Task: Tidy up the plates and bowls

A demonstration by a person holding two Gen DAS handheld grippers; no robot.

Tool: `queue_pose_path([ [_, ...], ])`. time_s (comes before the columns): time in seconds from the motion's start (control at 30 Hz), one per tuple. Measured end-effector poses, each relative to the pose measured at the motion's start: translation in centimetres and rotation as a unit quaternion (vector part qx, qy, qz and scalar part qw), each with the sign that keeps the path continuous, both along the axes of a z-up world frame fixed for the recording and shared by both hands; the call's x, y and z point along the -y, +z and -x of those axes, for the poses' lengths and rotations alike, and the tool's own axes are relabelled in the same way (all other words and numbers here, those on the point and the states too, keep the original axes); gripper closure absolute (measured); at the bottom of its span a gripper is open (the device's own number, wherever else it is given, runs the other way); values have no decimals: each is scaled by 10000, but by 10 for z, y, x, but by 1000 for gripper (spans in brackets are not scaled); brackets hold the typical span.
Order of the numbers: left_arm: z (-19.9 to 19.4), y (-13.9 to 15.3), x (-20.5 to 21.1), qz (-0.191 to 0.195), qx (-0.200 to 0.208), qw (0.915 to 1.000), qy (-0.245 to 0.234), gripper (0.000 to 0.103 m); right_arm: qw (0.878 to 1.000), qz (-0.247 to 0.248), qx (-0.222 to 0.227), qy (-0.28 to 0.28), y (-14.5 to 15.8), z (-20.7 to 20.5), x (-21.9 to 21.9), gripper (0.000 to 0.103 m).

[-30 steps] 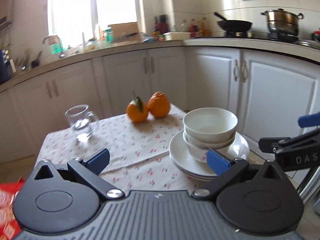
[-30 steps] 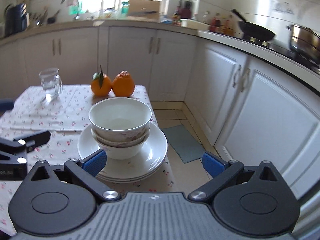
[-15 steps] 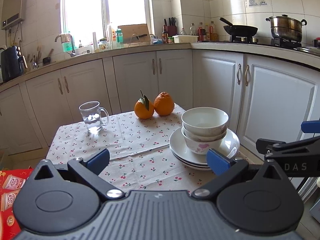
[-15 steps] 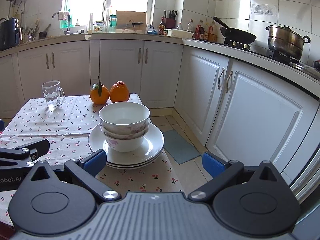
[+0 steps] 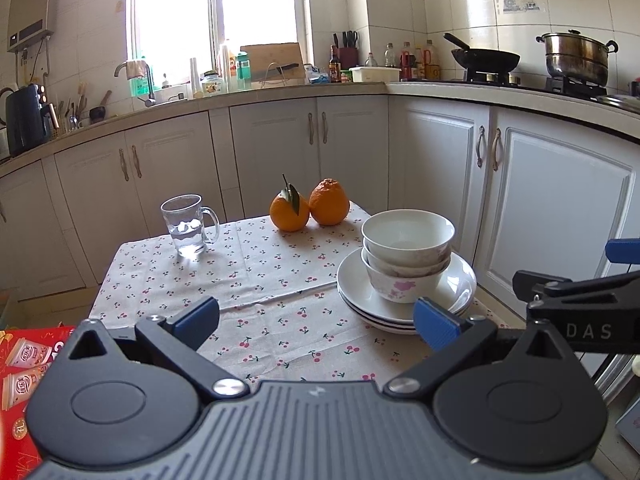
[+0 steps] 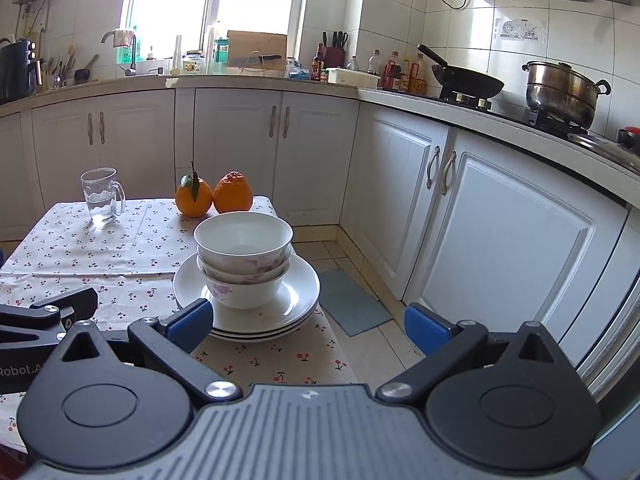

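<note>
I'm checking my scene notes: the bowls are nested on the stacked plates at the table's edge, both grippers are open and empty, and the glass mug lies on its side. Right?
One thing is off: the glass mug stands upright, as the left wrist view shows. The rest holds: the bowls sit nested on the stacked plates, and the left gripper and right gripper are open and empty.
</note>
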State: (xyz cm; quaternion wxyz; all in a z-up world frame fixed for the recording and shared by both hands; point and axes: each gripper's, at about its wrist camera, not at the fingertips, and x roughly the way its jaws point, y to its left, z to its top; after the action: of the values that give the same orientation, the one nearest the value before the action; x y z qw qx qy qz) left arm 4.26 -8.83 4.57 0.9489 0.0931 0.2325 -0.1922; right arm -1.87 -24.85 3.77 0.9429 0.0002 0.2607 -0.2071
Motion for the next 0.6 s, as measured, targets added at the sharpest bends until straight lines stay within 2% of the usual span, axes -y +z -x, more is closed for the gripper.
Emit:
queue_pose_path([
  [0.6, -1, -1, 3, -51, -19, 10000, 41, 1, 10000, -11, -22, -36, -3, 0, 3, 0],
])
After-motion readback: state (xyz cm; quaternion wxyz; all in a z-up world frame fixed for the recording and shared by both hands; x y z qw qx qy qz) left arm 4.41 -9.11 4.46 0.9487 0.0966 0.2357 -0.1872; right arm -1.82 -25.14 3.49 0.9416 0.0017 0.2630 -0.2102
